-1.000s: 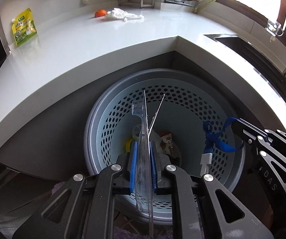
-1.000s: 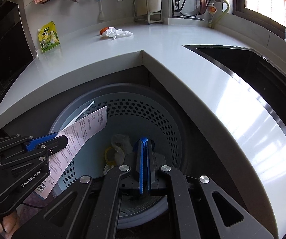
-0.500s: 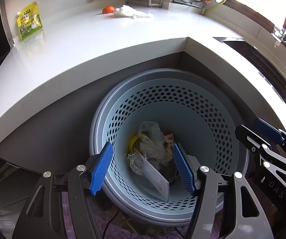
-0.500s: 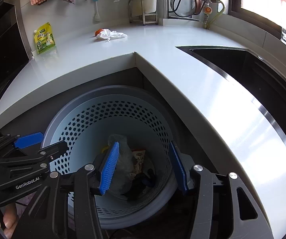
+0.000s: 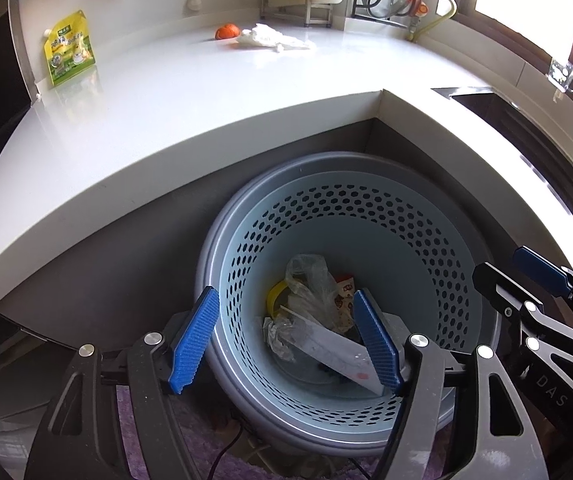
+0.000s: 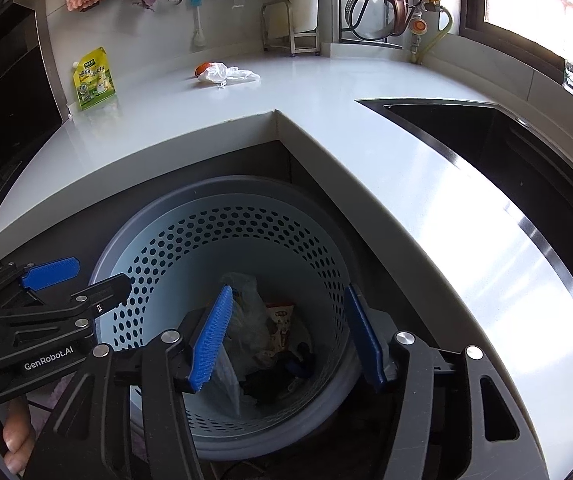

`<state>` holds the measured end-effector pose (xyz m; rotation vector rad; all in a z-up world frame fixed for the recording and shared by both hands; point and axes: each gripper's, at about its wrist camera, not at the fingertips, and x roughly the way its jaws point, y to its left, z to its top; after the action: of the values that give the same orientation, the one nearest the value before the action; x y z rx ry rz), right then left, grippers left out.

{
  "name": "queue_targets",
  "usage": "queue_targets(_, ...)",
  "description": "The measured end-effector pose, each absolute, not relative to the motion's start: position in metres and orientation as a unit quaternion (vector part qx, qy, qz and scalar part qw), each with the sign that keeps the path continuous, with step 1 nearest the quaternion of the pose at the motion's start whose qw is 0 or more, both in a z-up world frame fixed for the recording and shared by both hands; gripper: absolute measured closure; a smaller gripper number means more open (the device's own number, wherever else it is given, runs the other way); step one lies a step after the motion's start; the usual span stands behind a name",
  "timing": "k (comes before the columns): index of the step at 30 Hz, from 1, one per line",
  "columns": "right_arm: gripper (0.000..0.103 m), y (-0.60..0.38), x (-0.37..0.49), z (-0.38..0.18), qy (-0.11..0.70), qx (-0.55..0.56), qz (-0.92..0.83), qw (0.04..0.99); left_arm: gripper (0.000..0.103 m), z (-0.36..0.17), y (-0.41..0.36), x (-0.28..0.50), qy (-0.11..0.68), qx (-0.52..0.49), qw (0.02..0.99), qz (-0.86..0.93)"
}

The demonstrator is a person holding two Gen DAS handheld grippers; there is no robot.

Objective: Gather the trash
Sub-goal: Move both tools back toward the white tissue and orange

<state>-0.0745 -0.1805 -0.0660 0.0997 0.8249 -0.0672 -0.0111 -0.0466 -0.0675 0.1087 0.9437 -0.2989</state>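
A pale blue perforated trash basket (image 5: pixel 438 248) stands on the floor in the counter's inner corner; it also shows in the right wrist view (image 6: pixel 318 240). Inside lie a receipt (image 5: pixel 338 354), a clear plastic bag (image 5: pixel 310 280) and snack wrappers (image 6: pixel 280 324). My left gripper (image 5: pixel 286 340) is open and empty over the basket's near rim. My right gripper (image 6: pixel 286 336) is open and empty over the basket, to the right of the left one. On the counter lie a crumpled white bag (image 5: pixel 272 40) and an orange piece (image 5: pixel 227 32).
A white L-shaped counter (image 5: pixel 166 100) wraps around the basket. A green-yellow pouch (image 5: pixel 69 49) leans on the back wall. A dark sink (image 6: pixel 486 136) is on the right. A metal rack (image 6: pixel 290 28) and a kettle stand at the back.
Both grippers opened. The left let go of the receipt and the right let go of the blue ribbon; both fell into the basket. Both grippers then rose slightly.
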Motion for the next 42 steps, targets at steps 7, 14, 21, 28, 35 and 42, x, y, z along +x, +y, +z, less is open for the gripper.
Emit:
queue_targets(7, 0.04, -0.18, -0.072, -0.058, 0.389, 0.055, -0.025, 0.919, 0.03, -0.054, -0.038, -0.01, 0.43, 0.047, 0.891, -0.133)
queue_targets(14, 0.038, -0.174, -0.063, -0.049, 0.375, 0.054, -0.013, 0.925, 0.024, -0.04, -0.028, -0.003, 0.409, 0.042, 0.903, -0.126)
queue_targets(21, 0.035, -0.17, -0.044, -0.028, 0.352, 0.045, -0.002, 0.935, 0.018, -0.017, -0.02, 0.013, 0.379, 0.041, 0.917, -0.119)
queue_targets(28, 0.031, -0.168, -0.009, -0.002, 0.327, 0.032, 0.01, 0.944, 0.015, 0.01, -0.013, 0.042, 0.349, 0.039, 0.93, -0.107)
queue_targets(35, 0.029, -0.165, 0.039, 0.021, 0.316, 0.028, 0.029, 0.948, 0.009, 0.032, -0.006, 0.079, 0.33, 0.034, 0.938, -0.097)
queue_targets(42, 0.028, -0.164, 0.098, 0.043, 0.311, 0.013, 0.048, 0.949, 0.007, 0.056, 0.01, 0.131, 0.309, 0.031, 0.948, -0.071)
